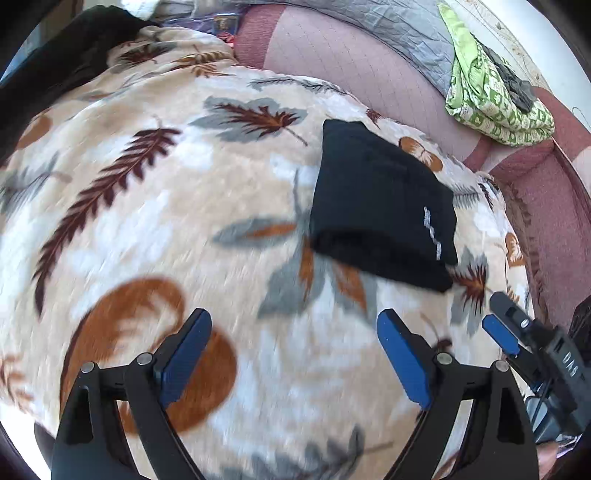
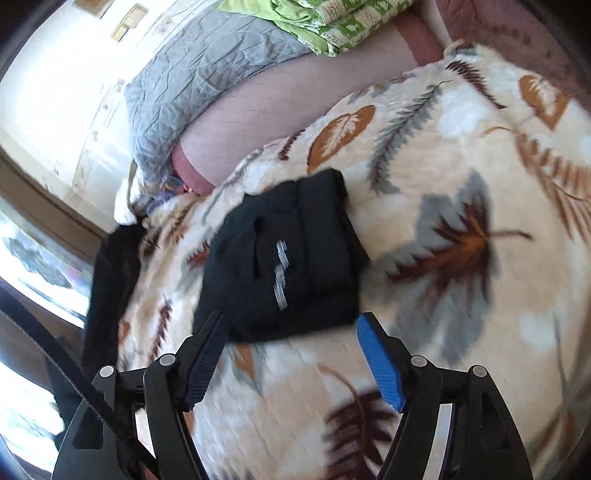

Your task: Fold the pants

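Observation:
The black pants (image 1: pixel 380 206) lie folded into a compact rectangle on a cream blanket with a leaf print (image 1: pixel 166 221); a small white zigzag mark shows on the top layer. My left gripper (image 1: pixel 295 325) hangs open over bare blanket, short of the pants and to their lower left, nothing between its blue pads. The right wrist view shows the same folded pants (image 2: pixel 288 262) just beyond my right gripper (image 2: pixel 291 325), which is open and empty, its fingertips near the bundle's closest edge. The right gripper's tip (image 1: pixel 506 325) also shows at the left wrist view's right edge.
A pink bedsheet (image 1: pixel 351 55) and a grey quilted cover (image 1: pixel 406 26) lie beyond the blanket. A green patterned cloth pile (image 1: pixel 491 96) sits at the far right. Another black garment (image 2: pixel 110 277) lies at the blanket's left edge near a bright window.

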`<state>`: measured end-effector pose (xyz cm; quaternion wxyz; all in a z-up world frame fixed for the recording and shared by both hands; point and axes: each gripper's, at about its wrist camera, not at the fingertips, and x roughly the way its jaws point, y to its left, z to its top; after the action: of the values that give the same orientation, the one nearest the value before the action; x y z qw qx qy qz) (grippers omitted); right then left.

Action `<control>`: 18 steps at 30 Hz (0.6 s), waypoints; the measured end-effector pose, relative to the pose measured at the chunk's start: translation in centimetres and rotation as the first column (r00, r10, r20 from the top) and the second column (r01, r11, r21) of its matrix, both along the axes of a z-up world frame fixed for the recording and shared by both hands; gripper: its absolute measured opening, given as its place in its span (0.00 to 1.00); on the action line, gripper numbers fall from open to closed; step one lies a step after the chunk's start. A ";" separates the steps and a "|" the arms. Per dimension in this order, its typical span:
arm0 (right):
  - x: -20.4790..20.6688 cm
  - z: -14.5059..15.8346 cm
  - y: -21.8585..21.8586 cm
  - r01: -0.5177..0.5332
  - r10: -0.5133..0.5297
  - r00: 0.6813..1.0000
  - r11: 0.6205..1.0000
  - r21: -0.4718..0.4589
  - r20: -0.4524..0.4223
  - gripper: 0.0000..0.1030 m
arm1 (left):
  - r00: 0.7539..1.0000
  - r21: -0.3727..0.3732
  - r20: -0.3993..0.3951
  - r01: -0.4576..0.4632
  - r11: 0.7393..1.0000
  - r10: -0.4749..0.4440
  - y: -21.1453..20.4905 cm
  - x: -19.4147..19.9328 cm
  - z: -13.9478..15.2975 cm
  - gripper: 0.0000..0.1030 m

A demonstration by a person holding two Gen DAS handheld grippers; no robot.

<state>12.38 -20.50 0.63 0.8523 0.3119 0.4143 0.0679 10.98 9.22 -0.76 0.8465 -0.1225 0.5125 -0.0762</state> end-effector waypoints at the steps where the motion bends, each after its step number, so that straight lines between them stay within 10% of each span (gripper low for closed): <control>1: -1.4 -0.1 0.5 -0.008 0.008 1.000 0.999 -0.037 -0.001 0.75 | 1.000 0.010 0.008 -0.004 1.000 0.004 0.1 -1.1 0.1 0.88; 11: -10.9 -1.6 2.8 0.038 -0.048 0.998 0.967 -0.253 -0.033 0.75 | 0.964 0.097 0.265 -0.050 0.994 0.023 -1.2 -8.5 5.4 0.88; 18: -12.5 1.2 4.7 0.035 -0.020 0.999 0.946 -0.324 0.050 0.76 | 0.819 0.151 0.571 -0.184 0.971 0.066 -1.9 -13.7 10.4 1.00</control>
<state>-0.11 -15.80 1.80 0.9022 0.1716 0.3956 -0.0058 -2.72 7.34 9.66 0.9706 -0.0429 0.2368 -0.0013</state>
